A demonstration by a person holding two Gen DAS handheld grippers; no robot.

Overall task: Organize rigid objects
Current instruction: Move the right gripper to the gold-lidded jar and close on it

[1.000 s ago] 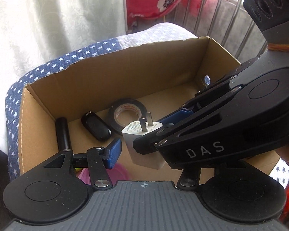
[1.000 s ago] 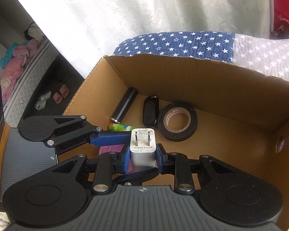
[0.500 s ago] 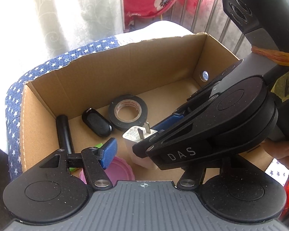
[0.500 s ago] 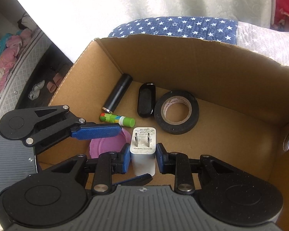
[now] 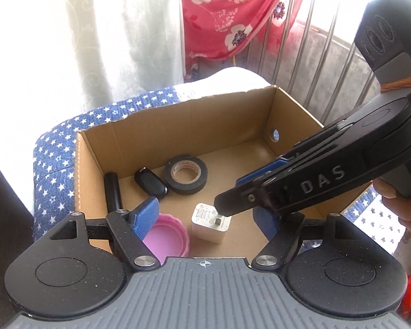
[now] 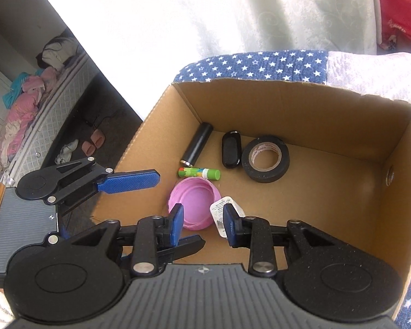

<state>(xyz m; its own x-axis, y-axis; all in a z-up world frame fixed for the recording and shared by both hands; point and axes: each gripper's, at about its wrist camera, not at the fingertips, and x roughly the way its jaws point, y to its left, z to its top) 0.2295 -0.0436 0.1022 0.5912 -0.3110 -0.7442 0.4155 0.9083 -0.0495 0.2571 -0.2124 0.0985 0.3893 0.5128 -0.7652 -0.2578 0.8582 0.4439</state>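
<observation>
A cardboard box [image 5: 183, 118] [image 6: 301, 104] sits on a star-patterned cushion. A white charger plug [image 5: 209, 223] [image 6: 219, 211] rests on the box floor beside a pink lid [image 5: 167, 242] [image 6: 191, 198]. My right gripper [image 6: 202, 223] is open above the box's near edge, its right pad partly hiding the plug; it also shows in the left wrist view [image 5: 233, 200], over the plug. My left gripper [image 5: 205, 216] is open and empty, its blue finger [image 6: 128, 183] visible in the right wrist view.
In the box lie a black tape roll [image 5: 185, 174] [image 6: 265, 162], a black key fob [image 5: 150, 185] [image 6: 231, 153], a black cylinder [image 5: 113, 189] [image 6: 198, 144] and a green glue stick [image 6: 199, 173]. Metal railing [image 5: 309, 41] and red floral cloth [image 5: 227, 13] stand behind.
My right gripper has opened and let go of the white plug, which now lies on the box floor. Both grippers have risen and pulled back from the box.
</observation>
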